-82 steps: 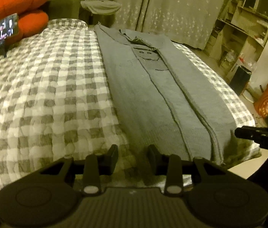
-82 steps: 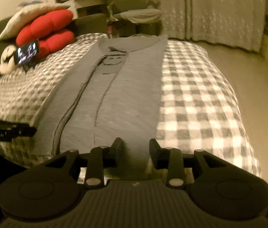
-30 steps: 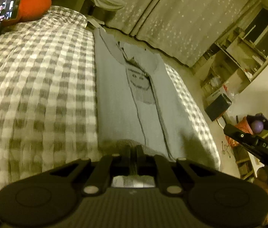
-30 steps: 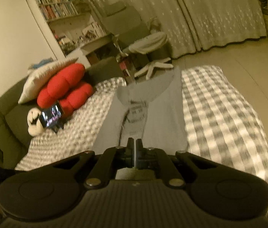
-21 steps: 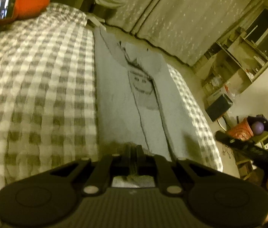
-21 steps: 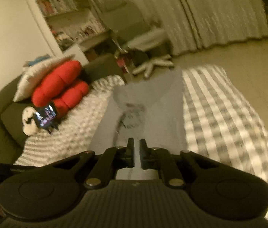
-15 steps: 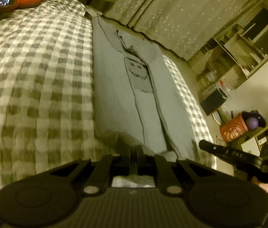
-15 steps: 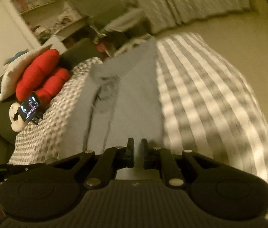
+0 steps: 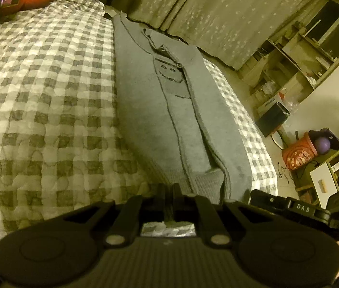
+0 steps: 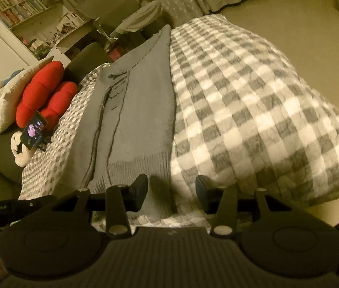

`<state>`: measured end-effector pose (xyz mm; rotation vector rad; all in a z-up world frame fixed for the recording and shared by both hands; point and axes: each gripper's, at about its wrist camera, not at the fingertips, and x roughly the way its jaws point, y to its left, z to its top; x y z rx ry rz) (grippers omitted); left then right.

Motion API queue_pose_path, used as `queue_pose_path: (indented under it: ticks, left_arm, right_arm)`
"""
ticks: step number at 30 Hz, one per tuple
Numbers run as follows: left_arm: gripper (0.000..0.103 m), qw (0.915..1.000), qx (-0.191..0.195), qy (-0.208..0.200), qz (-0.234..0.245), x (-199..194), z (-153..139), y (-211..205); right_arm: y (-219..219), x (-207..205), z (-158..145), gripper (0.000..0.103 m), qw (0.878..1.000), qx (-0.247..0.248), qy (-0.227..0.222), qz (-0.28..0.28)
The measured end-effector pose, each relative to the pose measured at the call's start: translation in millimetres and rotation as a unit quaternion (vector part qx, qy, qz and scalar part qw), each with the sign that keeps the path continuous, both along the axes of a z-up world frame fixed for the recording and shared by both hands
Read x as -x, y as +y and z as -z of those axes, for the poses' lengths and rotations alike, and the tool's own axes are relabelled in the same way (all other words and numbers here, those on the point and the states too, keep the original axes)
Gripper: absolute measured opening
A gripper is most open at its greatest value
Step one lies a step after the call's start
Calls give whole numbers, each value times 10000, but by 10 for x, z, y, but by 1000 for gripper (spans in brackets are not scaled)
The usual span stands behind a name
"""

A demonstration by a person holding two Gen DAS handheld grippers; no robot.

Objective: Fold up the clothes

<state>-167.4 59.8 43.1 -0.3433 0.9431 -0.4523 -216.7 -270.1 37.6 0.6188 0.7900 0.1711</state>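
- Right gripper (image 10: 171, 193), pressed together a second ago, is opening at lower centre, straddling the sweater (image 10: 140, 110) hem; nothing pinched.
- Left gripper (image 9: 169, 200) pinches the hem at lower centre, anchoring that corner.
- Sweater lies lengthwise on the bed (image 9: 42, 100), sides folded in.

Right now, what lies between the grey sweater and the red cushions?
In the right wrist view, only checked bedspread separates the grey sweater from the red cushions.

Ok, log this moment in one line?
task: fold sweater | left tongs: shut on hem | right tongs: opening, hem between | on bed
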Motion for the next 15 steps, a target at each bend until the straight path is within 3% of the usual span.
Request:
queue_pose_path:
  ticks: [5,6,7,8,15]
  left_arm:
    - [5,9999,-63,51,-69,52,47,18]
    - [5,9999,-80,56,-77,68,57,20]
    - [5,9999,-87,65,-85,82,67,24]
    - [5,9999,-82,73,-94,94,73,33]
    - [5,10000,20,33,-74,120,-2,77]
  right_arm:
    - [123,-35,78,48,9991,-73,-41,-423]
    - [149,-38,76,37,9988,0,-78,-475]
    - [169,-40,70,13,9986,77,-93,-511]
    - [180,-37,58,9,9986,120,-94,-510]
    - [191,89,-355,9,9971,131,-561,-503]
